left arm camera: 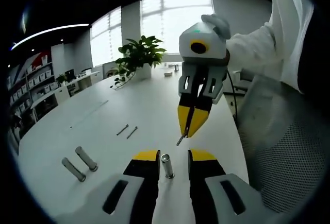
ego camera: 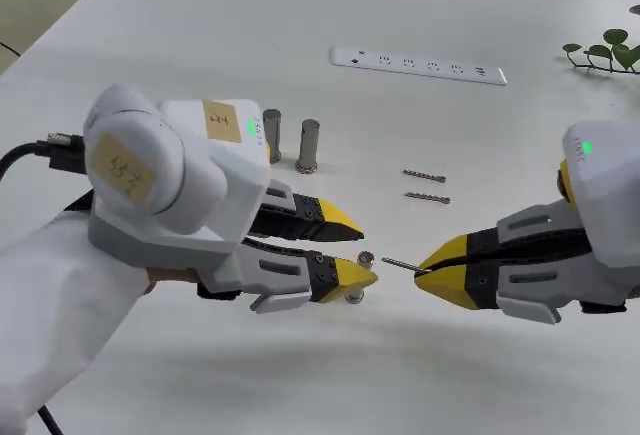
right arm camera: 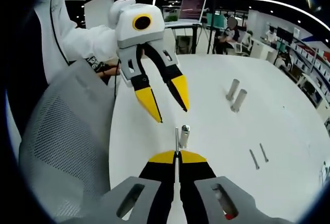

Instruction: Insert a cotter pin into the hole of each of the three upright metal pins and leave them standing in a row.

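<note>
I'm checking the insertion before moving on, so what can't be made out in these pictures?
Hole in the near metal pin: too small in all three views.
That pin's shaft: head view, hidden behind the left tongs.
Rear end of the cotter pin: every view, hidden inside the right tongs.

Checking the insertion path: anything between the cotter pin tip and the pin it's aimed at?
Nothing visible. There's a bare gap from the cotter pin to the pin; the left tongs are open, jaws flanking the pin, beside the path.

The left gripper and right gripper share white-grey housings, black jaws, yellow tips and green lights. At nine o'clock are a black cable and a white sleeve.
</note>
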Demonstrator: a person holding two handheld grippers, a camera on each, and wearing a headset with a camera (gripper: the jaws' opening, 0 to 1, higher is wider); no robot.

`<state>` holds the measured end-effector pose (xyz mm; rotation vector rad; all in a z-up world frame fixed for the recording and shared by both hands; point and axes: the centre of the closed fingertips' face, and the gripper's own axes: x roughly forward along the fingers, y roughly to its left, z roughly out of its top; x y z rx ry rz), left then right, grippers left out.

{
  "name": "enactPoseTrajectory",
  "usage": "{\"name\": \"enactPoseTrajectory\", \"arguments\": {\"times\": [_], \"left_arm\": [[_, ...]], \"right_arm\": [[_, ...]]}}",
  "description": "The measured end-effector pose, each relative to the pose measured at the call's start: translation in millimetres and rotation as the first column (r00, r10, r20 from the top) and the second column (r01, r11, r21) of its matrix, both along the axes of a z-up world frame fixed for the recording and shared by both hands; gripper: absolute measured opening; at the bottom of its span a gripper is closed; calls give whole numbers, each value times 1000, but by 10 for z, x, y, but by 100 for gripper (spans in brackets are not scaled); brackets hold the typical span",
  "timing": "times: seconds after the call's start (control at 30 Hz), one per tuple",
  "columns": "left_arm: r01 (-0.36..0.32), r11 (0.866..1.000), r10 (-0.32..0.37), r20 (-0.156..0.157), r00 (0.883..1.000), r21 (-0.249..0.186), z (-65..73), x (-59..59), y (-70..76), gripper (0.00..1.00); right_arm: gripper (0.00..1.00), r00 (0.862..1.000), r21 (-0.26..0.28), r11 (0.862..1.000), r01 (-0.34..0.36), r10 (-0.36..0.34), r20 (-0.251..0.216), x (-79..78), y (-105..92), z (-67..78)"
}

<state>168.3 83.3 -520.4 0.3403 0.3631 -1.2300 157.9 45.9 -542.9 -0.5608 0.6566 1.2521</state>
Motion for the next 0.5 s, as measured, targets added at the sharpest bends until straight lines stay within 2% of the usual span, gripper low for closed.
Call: {"name": "enactPoseTrajectory", "arguments": {"times": [0.17,0.5], "left_arm": [[20,998,-19,-20,1000,54,-159,88,-14,21],[61,997,-59,-47,997,53,-241,146,-132,17]], "right_arm": [[0,1000,-25,999,23,-23,-11,48,-43,-107],[0,1000,-38,999,19,-19,-19,80,-4,-177]]}}
